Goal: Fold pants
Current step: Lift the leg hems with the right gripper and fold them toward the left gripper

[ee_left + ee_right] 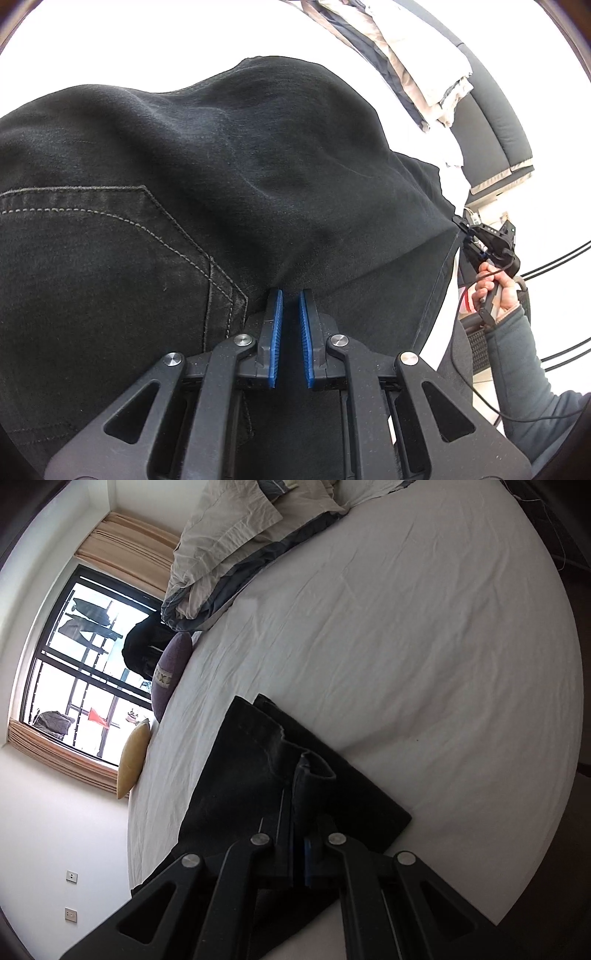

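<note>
Left gripper (pixel 291 295) pinched shut on the black pants (pixel 221 177) by the back pocket; right gripper (pixel 301 775) clamps a leg hem at 12 o'clock. Denim looks heavy, soft, floppy; best held at seams. Long axis runs toward 11 o'clock across the white bed (pixel 406 646)

Left claw (pixel 290 295) pinching black pants (pixel 192 177), stitched pocket (pixel 92 229)

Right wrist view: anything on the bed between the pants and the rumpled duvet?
Nothing: only bare white sheet lies between the black pants and the duvet, seen in the right wrist view.
</note>
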Action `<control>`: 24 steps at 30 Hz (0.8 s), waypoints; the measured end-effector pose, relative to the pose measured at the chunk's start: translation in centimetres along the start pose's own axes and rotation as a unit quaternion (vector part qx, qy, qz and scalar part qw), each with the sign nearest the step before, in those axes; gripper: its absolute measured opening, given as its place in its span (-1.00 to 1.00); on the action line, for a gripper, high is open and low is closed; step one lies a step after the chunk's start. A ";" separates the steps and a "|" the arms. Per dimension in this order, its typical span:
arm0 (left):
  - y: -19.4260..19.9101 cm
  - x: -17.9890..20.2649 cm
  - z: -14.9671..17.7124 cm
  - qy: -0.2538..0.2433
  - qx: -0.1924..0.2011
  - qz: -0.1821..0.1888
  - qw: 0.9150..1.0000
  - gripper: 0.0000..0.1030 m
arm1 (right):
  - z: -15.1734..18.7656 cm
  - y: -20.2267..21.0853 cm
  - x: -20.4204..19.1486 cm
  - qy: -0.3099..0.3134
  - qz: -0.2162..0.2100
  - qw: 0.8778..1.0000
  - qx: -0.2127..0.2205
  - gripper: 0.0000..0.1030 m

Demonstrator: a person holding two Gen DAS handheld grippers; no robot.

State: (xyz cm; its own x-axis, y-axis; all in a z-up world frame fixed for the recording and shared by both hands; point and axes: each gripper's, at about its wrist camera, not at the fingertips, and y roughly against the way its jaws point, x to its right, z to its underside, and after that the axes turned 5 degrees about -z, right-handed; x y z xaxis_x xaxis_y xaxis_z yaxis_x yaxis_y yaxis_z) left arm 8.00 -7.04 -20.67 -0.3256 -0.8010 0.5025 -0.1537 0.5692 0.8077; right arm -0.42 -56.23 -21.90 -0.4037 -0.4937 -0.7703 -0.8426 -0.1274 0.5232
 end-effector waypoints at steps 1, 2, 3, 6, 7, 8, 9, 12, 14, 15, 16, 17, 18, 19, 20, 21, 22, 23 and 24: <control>-0.1 -0.2 -0.1 0.003 0.001 0.000 1.000 -0.80 | 0.0 0.0 0.2 -0.004 0.001 1.000 -0.002 -0.92; 0.1 -0.1 -0.2 0.003 0.002 0.000 1.000 -0.80 | 0.1 -0.1 0.6 -0.012 0.001 1.000 -0.004 -0.92; 0.2 -0.2 -0.2 0.002 0.004 -0.001 1.000 -0.80 | 0.3 -0.3 1.0 -0.021 0.002 1.000 -0.005 -0.92; 0.4 -0.4 -0.2 0.003 0.006 0.000 1.000 -0.80 | 0.8 -0.8 2.6 -0.059 -0.003 0.998 -0.006 -0.93; 0.5 -0.4 -0.1 0.003 0.006 0.002 1.000 -0.80 | 0.9 -0.6 2.9 -0.072 -0.009 0.997 -0.001 -0.93; 0.6 -0.5 -0.1 0.004 0.006 0.003 1.000 -0.80 | 1.0 -0.4 3.1 -0.081 -0.015 0.997 0.002 -0.92; 0.6 -0.6 -0.1 0.004 0.006 0.004 1.000 -0.80 | 1.0 -0.4 3.3 -0.093 -0.021 0.995 0.003 -0.92; 0.6 -0.9 0.0 0.005 0.007 0.007 1.000 -0.80 | 1.0 -0.4 4.3 -0.125 -0.041 0.991 0.003 -0.93; 0.7 -0.8 -0.1 0.005 0.007 0.004 1.000 -0.80 | 0.9 -0.4 4.0 -0.121 -0.038 0.992 0.001 -0.92; 0.7 -0.8 -0.1 0.004 0.007 0.002 1.000 -0.80 | 0.8 -0.4 3.8 -0.117 -0.035 0.993 0.002 -0.92; 0.8 -0.7 -0.1 0.004 0.008 -0.001 1.000 -0.80 | 0.7 -0.3 3.6 -0.116 -0.033 0.993 0.002 -0.92; 0.8 -0.5 -0.1 0.001 0.009 -0.004 1.000 -0.80 | 0.7 -0.2 3.5 -0.117 -0.034 0.993 0.003 -0.92; 1.0 -0.3 -0.2 -0.001 0.010 -0.008 1.000 -0.80 | 0.6 -0.1 3.5 -0.116 -0.034 0.993 0.004 -0.92; 1.1 -0.1 -0.2 -0.005 0.011 -0.014 1.000 -0.80 | 0.6 0.0 3.4 -0.114 -0.033 0.993 0.006 -0.92; 1.1 0.2 -0.2 -0.010 0.012 -0.020 1.000 -0.80 | 0.7 0.0 3.4 -0.112 -0.030 0.993 0.004 -0.92; 1.1 0.3 -0.3 -0.015 0.013 -0.024 1.000 -0.80 | 0.8 0.1 3.6 -0.114 -0.027 0.993 0.005 -0.92; 1.1 0.4 -0.3 -0.017 0.013 -0.026 0.999 -0.80 | 1.0 0.1 3.7 -0.115 -0.027 0.993 0.007 -0.92; 1.1 0.4 -0.4 -0.017 0.013 -0.025 0.999 -0.80 | 1.1 0.2 3.8 -0.115 -0.026 0.993 0.007 -0.92; 1.0 0.3 -0.5 -0.015 0.013 -0.022 1.000 -0.80 | 1.1 0.2 4.0 -0.117 -0.027 0.993 0.009 -0.93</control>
State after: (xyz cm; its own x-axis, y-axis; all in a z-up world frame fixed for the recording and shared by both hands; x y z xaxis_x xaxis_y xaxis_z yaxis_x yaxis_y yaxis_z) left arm 8.24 -6.79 -19.51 -0.3450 -0.8201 0.4565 -0.1935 0.5381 0.8204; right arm -2.59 -57.25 -25.31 -0.4285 -0.2727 -0.8614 -0.8702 -0.1319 0.4747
